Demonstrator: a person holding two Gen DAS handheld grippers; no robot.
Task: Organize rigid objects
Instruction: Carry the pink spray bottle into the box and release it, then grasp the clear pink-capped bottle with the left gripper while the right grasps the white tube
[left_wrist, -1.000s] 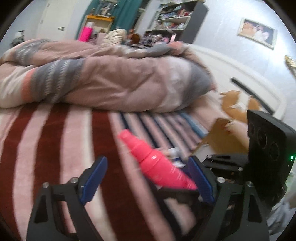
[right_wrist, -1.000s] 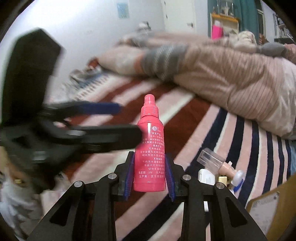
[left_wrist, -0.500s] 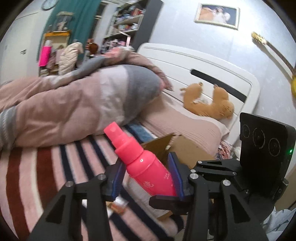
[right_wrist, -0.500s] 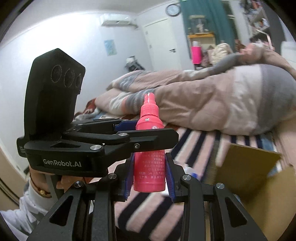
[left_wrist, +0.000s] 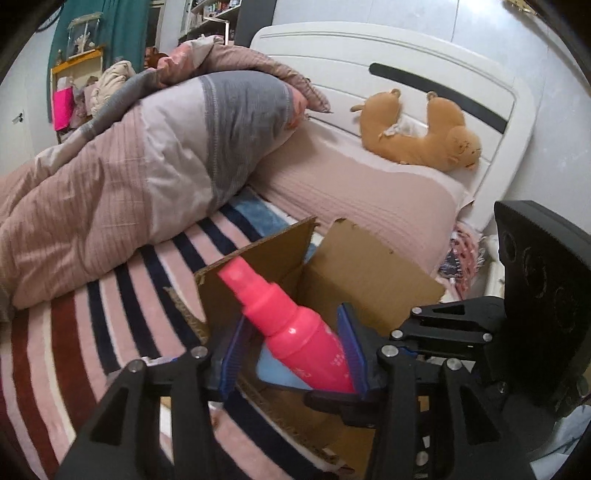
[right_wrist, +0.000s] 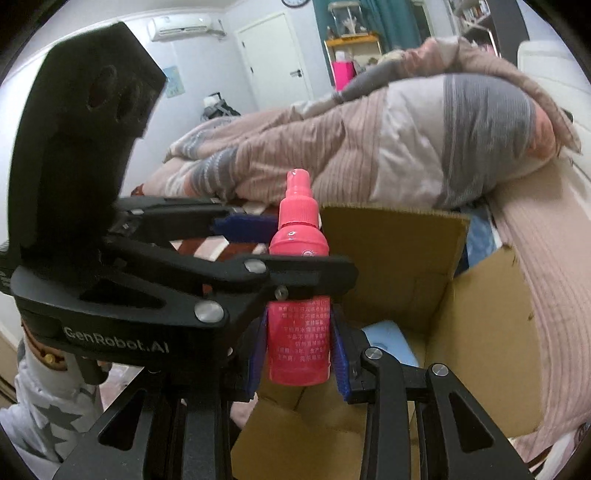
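Underneath, striped bedding (left_wrist: 122, 314) (quilt (left_wrist: 122, 166) heaped) meets a white headboard (left_wrist: 424, 74).

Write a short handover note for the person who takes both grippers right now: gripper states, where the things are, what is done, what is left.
Right gripper: shut on the pink spray bottle, low on its body, bottle upright.
Left gripper: around the same bottle near its shoulder; firm grip or not, cannot tell.
Bottle is in the air above the open cardboard box, which sits on the striped bed cover. A light blue item lies inside the box.
Done: bottle carried to the box.
Left: probably lower it in and release. No other loose items are in view.
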